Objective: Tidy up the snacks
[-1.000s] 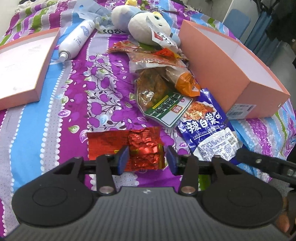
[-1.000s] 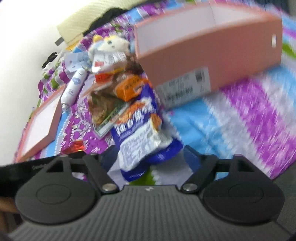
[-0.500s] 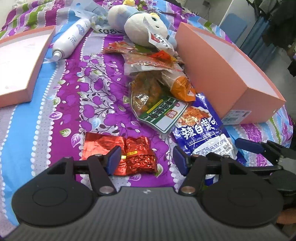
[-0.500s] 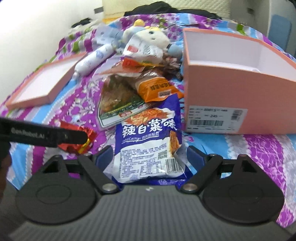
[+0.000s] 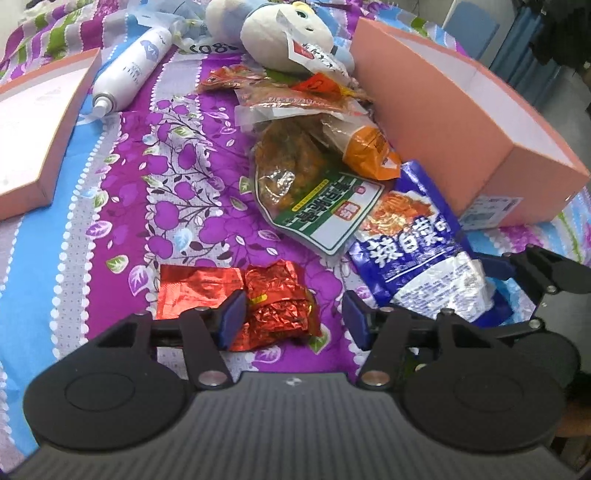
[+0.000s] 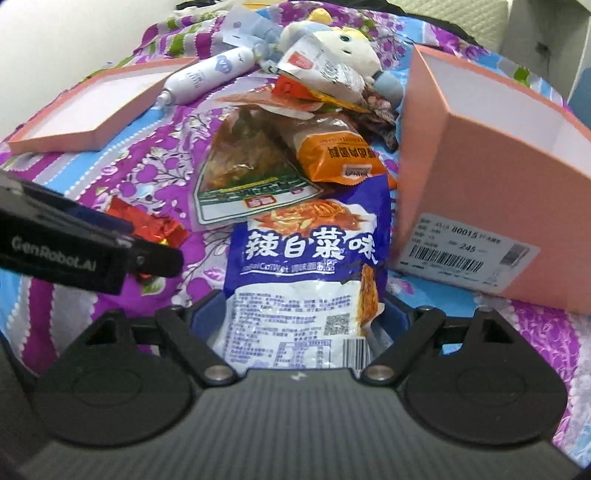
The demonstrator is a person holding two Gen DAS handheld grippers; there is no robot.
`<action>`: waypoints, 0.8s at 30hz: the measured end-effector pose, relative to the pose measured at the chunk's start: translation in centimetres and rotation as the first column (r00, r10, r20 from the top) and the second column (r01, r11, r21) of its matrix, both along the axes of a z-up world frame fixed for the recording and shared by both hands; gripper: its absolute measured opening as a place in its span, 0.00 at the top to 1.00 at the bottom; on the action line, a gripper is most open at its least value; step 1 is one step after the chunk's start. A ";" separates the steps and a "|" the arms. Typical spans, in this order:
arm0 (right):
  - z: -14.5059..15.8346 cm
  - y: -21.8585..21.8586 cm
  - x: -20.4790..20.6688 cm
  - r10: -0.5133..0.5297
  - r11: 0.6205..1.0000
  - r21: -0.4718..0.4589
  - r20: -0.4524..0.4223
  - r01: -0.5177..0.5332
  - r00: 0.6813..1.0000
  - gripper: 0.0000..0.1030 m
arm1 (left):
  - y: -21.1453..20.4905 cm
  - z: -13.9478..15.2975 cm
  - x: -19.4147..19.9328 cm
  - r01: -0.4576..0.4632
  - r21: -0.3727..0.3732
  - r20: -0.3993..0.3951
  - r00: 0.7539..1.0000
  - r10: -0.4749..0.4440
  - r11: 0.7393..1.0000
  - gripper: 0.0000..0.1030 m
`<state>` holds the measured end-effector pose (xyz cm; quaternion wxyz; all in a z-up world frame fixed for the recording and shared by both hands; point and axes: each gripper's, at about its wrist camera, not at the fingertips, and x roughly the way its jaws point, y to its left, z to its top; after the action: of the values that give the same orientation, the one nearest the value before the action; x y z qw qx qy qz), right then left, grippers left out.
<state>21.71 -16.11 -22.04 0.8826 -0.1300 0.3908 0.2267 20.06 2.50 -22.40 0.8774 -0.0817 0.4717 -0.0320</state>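
Observation:
A heap of snack packets lies on a purple floral cloth. My left gripper is open, with a crumpled red foil packet between its fingers. My right gripper is open around the near end of a blue and white packet, its jaws either side and no squeeze visible. That blue packet also shows in the left wrist view. A green-labelled packet and an orange packet lie behind it. An open pink box stands to the right, and shows in the left wrist view.
A pink box lid lies at the left. A white spray bottle and a plush toy lie at the back, with more packets in front of the toy. The left gripper's finger crosses the right wrist view.
My left gripper has opened wider around the red foil packet. My right gripper has swung round and moved in, so the blue packet's near end lies between its fingers.

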 end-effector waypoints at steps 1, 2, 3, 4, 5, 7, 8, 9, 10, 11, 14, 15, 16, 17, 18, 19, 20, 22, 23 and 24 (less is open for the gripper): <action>-0.2 0.0 0.1 0.001 1.000 0.007 -0.006 -0.001 1.000 0.14 | -0.1 -0.2 0.2 0.000 0.016 -0.005 1.000 0.000 1.000 0.42; -0.3 0.0 0.2 0.005 1.000 0.009 -0.007 -0.005 1.000 0.13 | -0.2 -0.2 0.3 -0.002 0.034 -0.009 1.000 0.002 0.999 0.45; -0.4 0.0 0.2 0.012 1.000 0.012 -0.003 -0.012 1.000 0.13 | -0.3 -0.3 0.4 -0.005 0.053 -0.010 1.000 0.005 0.999 0.49; -0.5 0.0 0.2 0.019 1.000 0.014 -0.003 -0.019 1.000 0.13 | -0.2 -0.3 0.6 -0.009 0.067 -0.012 1.000 0.010 0.998 0.50; -0.5 -0.1 0.3 0.018 1.000 0.019 -0.005 -0.018 1.000 0.13 | -0.2 -0.4 0.7 -0.012 0.067 -0.015 1.000 0.013 0.998 0.50; -0.5 -0.2 0.3 0.014 0.999 0.031 -0.009 -0.014 1.000 0.16 | -0.2 -0.3 0.9 -0.019 0.079 -0.017 1.000 0.021 0.997 0.54; -0.4 -0.1 0.2 0.017 1.000 0.027 -0.005 -0.017 1.000 0.22 | -0.3 -0.3 0.9 -0.020 0.091 -0.018 1.000 0.022 0.996 0.57; -0.3 -0.1 0.1 0.022 0.999 0.023 -0.004 -0.022 1.000 0.31 | -0.3 -0.2 0.9 -0.023 0.097 -0.017 1.000 0.024 0.995 0.58; -0.1 0.0 0.0 0.028 0.999 0.025 -0.004 -0.028 1.000 0.33 | -0.3 0.0 0.8 -0.025 0.097 -0.016 1.000 0.027 0.995 0.59; 0.0 0.0 -0.1 0.024 0.999 0.022 -0.004 -0.024 1.000 0.38 | -0.3 0.1 0.8 -0.028 0.094 -0.017 0.999 0.030 0.995 0.60; 0.3 -0.2 -0.3 0.017 1.000 0.024 -0.002 -0.017 1.000 0.43 | -0.4 0.8 0.4 -0.039 0.093 -0.009 0.999 0.040 0.995 0.61; 0.5 -0.3 -0.4 0.013 1.000 0.027 -0.003 -0.013 1.000 0.46 | -0.4 1.2 0.2 -0.042 0.094 -0.004 0.999 0.043 0.995 0.61; 0.7 -0.5 -0.5 0.009 1.000 0.030 -0.004 -0.009 1.000 0.47 | -0.4 1.6 0.0 -0.046 0.092 0.001 0.999 0.046 0.995 0.61; 0.9 -0.6 -0.6 0.006 0.999 0.032 -0.005 -0.005 1.000 0.47 | -0.4 2.0 -0.1 -0.048 0.089 0.007 0.999 0.047 0.995 0.62; 1.2 -0.8 -0.8 0.000 0.999 0.039 -0.006 0.001 1.000 0.48 | -0.4 2.5 -0.3 -0.053 0.087 0.016 0.999 0.052 0.995 0.62; 1.5 -1.0 -1.0 -0.006 0.999 0.048 -0.005 0.006 1.000 0.48 | -0.4 3.0 -0.5 -0.057 0.087 0.024 0.998 0.055 0.995 0.62; 1.8 -1.2 -1.1 -0.010 0.998 0.054 -0.003 0.010 1.000 0.48 | -0.4 3.4 -0.6 -0.061 0.084 0.030 0.998 0.059 0.995 0.62; 2.4 -1.5 -1.4 -0.019 0.998 0.064 0.002 0.019 1.000 0.48 | -0.4 4.3 -0.8 -0.066 0.074 0.042 0.997 0.063 0.995 0.62; 2.7 -1.7 -1.5 -0.022 0.997 0.075 0.001 0.022 1.000 0.48 | -0.4 4.8 -0.9 -0.069 0.067 0.048 0.997 0.066 0.995 0.62; 3.2 -1.9 -1.7 -0.026 0.996 0.088 0.002 0.026 1.000 0.48 | -0.3 5.3 -1.1 -0.074 0.062 0.057 0.996 0.070 0.995 0.62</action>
<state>20.03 -18.00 -18.87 0.8910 -0.0860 0.3807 0.2319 19.00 2.16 -17.06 0.8928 -0.0697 0.4449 0.0124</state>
